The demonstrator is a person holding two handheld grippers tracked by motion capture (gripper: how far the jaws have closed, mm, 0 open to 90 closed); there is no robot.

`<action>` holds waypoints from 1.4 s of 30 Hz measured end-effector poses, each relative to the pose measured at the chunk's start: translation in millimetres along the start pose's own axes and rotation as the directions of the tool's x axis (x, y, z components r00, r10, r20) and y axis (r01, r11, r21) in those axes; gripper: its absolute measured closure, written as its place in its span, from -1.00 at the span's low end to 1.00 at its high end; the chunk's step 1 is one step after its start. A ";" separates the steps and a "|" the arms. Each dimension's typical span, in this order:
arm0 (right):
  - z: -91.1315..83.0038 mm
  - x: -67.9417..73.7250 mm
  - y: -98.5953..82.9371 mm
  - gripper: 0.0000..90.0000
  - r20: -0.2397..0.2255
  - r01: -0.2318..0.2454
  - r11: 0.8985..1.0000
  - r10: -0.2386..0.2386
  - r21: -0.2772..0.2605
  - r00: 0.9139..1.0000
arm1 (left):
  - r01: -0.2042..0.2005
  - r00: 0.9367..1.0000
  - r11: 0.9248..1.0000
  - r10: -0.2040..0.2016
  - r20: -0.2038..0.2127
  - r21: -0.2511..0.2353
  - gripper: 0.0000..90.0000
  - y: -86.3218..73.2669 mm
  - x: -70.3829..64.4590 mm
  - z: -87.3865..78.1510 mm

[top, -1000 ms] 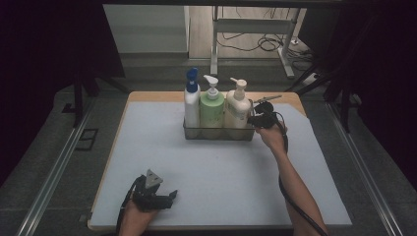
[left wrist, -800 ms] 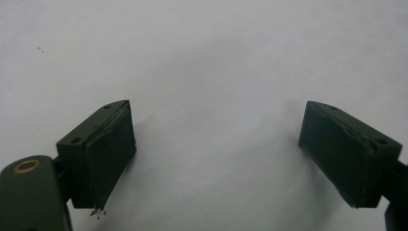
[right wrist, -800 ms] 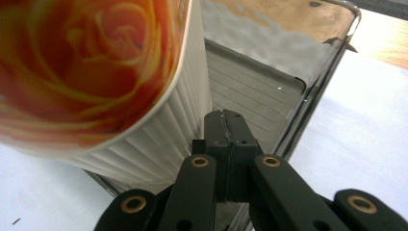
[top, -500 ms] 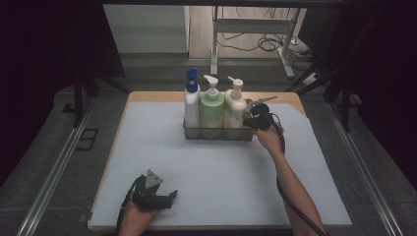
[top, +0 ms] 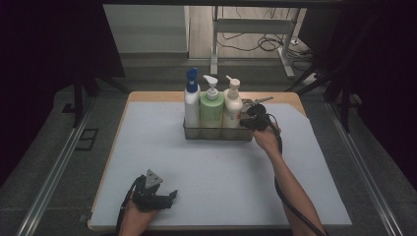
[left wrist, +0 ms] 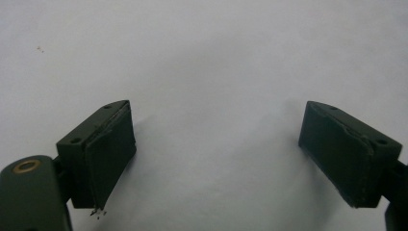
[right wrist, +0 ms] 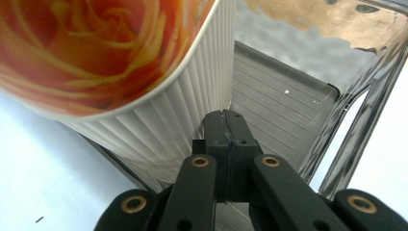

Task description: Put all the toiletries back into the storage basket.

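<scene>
We judged the step to be gripping the rack (top: pixel 216 133), which stood at the table's (top: pixel 147 162) far edge holding three bottles (top: pixel 212 105). The right gripper (top: pixel 244 122) had its jaws pressed together at the rack's right end beside the cream bottle (right wrist: pixel 110 62), seemingly pinching the wall, though we could not confirm it. The left gripper (top: pixel 172 195) lay wide open near the front edge; the next move called for a steady pull or lift.

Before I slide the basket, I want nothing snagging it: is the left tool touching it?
Apart. The high view shows the left tool near the front edge of the mat, with bare mat between it and the basket.
</scene>
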State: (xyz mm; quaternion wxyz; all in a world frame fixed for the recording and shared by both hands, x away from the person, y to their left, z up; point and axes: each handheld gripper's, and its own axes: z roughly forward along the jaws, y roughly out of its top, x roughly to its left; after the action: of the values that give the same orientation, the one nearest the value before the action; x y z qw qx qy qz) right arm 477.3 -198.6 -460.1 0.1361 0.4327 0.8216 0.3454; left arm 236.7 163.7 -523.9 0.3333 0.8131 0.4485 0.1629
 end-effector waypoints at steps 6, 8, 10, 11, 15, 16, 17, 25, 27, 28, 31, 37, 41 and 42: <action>-1.3 3.8 0.2 1.00 -0.001 0.009 1.000 -0.009 0.005 1.000 | 0.000 1.000 1.000 0.000 0.000 0.000 -0.73 0.1 0.0 0.0; -2.0 4.8 0.4 1.00 0.000 0.013 1.000 -0.013 0.006 1.000 | -0.001 1.000 1.000 0.001 -0.001 0.001 -0.73 0.1 0.1 0.0; -2.8 6.1 0.7 1.00 0.003 0.021 1.000 -0.021 0.005 1.000 | -0.001 1.000 1.000 0.001 -0.001 0.001 -0.73 0.1 0.1 0.0; -3.3 6.6 0.8 1.00 0.002 0.020 1.000 -0.020 0.006 1.000 | -0.001 1.000 1.000 0.001 -0.001 0.001 -0.73 0.1 0.1 0.0; -5.0 8.3 1.2 1.00 0.000 0.021 1.000 -0.021 0.006 1.000 | -0.001 1.000 1.000 0.001 0.000 0.001 -0.73 0.2 0.1 0.0; -5.5 8.9 1.1 1.00 0.000 0.023 1.000 -0.023 0.008 1.000 | -0.001 1.000 1.000 0.001 0.000 0.002 -0.73 0.2 0.1 0.0; -5.7 9.4 0.9 1.00 0.002 0.024 1.000 -0.024 0.009 1.000 | -0.001 1.000 1.000 0.001 0.000 0.002 -0.73 0.2 0.1 0.0; -5.9 8.8 0.2 1.00 -0.003 0.021 1.000 -0.021 0.005 1.000 | -0.001 1.000 1.000 0.001 0.000 0.001 -0.73 0.2 0.1 0.0; -6.3 8.6 0.3 0.98 -0.005 0.022 1.000 -0.022 0.007 1.000 | -0.001 1.000 1.000 0.001 0.000 0.001 -0.73 0.1 0.1 0.1; -7.1 8.2 0.1 0.94 -0.004 0.018 1.000 -0.018 0.007 1.000 | -0.001 1.000 1.000 0.001 0.000 0.001 -0.73 0.1 0.1 0.0; -8.4 7.4 0.1 0.91 -0.005 0.017 1.000 -0.017 0.008 1.000 | -0.002 1.000 1.000 0.002 0.000 0.001 -0.73 0.1 0.1 0.0; -14.7 6.7 0.3 0.80 -0.014 0.021 1.000 -0.021 0.000 1.000 | -0.002 1.000 1.000 0.002 -0.001 0.001 -0.73 0.0 0.1 0.0; -19.4 8.0 0.6 0.75 -0.011 0.034 0.999 -0.034 -0.009 0.999 | 0.000 1.000 1.000 0.000 0.000 -0.001 -0.73 0.0 0.0 0.1; -20.4 8.2 0.6 0.73 -0.013 0.034 0.999 -0.034 -0.011 0.999 | 0.000 1.000 1.000 0.000 0.000 -0.001 -0.73 -0.1 0.0 0.1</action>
State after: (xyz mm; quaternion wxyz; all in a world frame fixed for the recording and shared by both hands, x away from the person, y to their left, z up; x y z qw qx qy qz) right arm 462.2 -200.9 -444.2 0.1386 0.4158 0.8278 0.3502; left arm 236.7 163.6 -524.0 0.3337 0.8130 0.4483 0.1631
